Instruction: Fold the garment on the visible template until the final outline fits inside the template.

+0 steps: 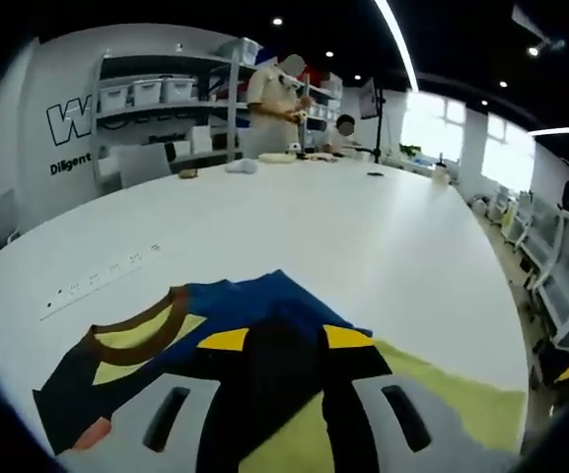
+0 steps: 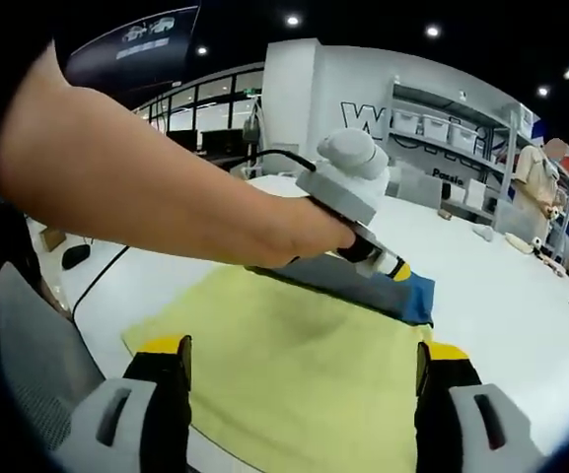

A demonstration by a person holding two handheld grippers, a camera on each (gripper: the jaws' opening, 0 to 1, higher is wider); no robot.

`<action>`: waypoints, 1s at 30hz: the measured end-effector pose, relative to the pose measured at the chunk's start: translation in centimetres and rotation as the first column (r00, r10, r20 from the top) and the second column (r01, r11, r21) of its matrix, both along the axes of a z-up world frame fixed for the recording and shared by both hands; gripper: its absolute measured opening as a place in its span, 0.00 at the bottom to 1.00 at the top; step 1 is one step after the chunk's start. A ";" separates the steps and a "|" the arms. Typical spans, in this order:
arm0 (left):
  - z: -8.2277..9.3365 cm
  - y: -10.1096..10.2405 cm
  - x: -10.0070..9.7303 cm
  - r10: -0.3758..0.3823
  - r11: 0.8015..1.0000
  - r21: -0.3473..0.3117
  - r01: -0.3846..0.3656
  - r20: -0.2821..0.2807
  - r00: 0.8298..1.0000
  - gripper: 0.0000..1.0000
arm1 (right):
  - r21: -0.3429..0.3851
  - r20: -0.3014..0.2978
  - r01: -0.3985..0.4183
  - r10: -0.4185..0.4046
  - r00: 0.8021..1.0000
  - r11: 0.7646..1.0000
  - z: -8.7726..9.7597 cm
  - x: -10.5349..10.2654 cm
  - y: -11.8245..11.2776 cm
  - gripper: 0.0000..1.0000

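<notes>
Broadly, one white table (image 1: 363,236) filled the left gripper view's middle, bearing one yellow template (image 2: 294,374) low in the right gripper view and one navy garment (image 1: 254,305) at lower centre. Seemingly clenched on garment cloth, the left gripper (image 1: 279,394) could drag the template askew, while the right gripper (image 2: 304,394) hung released above it. Two people stood upper centre.

The garment (image 1: 235,325) lies flat on the yellow template (image 2: 294,374). It is dark blue with a brown collar and sits under the left claw's jaws. The template spreads between the right claw's jaws.
</notes>
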State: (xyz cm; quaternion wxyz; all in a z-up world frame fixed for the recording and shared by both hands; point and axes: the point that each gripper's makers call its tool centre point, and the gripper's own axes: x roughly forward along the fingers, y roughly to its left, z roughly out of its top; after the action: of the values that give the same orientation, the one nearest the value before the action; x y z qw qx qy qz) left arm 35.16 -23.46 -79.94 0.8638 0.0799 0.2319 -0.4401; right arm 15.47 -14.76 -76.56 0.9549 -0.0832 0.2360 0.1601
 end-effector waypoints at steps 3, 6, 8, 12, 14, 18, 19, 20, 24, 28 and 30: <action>-0.3 0.6 0.0 0.004 1.000 0.009 -0.004 0.000 1.000 0.23 | -0.001 -0.002 0.000 0.000 1.000 1.000 0.0 0.0 0.0 0.96; -0.5 1.8 0.2 0.017 1.000 0.012 -0.017 -0.001 1.000 0.22 | -0.006 -0.003 -0.007 0.007 1.000 1.000 -0.1 0.0 0.1 0.95; -0.6 2.8 0.3 0.032 0.999 0.011 -0.032 -0.002 0.999 0.21 | -0.014 -0.006 -0.014 0.013 1.000 1.000 -0.2 -0.1 0.1 0.95; 0.0 5.7 0.9 0.079 0.997 0.002 -0.079 0.000 0.997 0.21 | -0.020 -0.004 -0.021 0.021 1.000 1.000 -0.2 -0.1 0.3 0.94; 0.7 7.6 1.2 0.109 0.994 -0.013 -0.108 0.009 0.994 0.19 | -0.024 -0.004 -0.024 0.024 1.000 0.999 -0.2 -0.1 0.3 0.93; 1.2 12.2 1.6 0.165 0.986 -0.001 -0.165 0.021 0.986 0.08 | -0.030 -0.001 -0.031 0.031 1.000 0.999 -0.1 -0.2 0.4 0.92; 0.9 14.1 2.1 0.201 0.979 0.021 -0.202 0.032 0.979 0.07 | -0.031 0.001 -0.033 0.033 0.999 0.999 -0.1 -0.2 0.4 0.92; 0.6 15.5 2.4 0.238 0.971 0.033 -0.239 0.022 0.971 0.09 | -0.032 0.002 -0.035 0.035 0.999 0.999 -0.1 -0.2 0.5 0.92; -0.6 21.2 4.2 0.407 0.913 0.037 -0.406 -0.039 0.913 0.08 | -0.039 0.003 -0.045 0.045 0.999 0.998 -0.1 -0.3 0.6 0.91; -1.2 24.7 5.4 0.513 0.858 0.047 -0.511 -0.057 0.856 0.07 | -0.040 0.001 -0.050 0.050 0.999 0.998 -0.1 -0.3 0.7 0.90; -2.0 25.9 5.5 0.552 0.834 0.067 -0.548 -0.085 0.830 0.09 | -0.041 -0.002 -0.055 0.055 0.999 0.998 -0.2 -0.4 0.8 0.89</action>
State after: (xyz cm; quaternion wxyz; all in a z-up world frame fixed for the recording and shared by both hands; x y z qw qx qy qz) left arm 40.67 2.43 -81.90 0.9392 0.0046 0.2973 -0.1719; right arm 15.12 -13.97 -76.72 0.9481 -0.1090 0.2373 0.1813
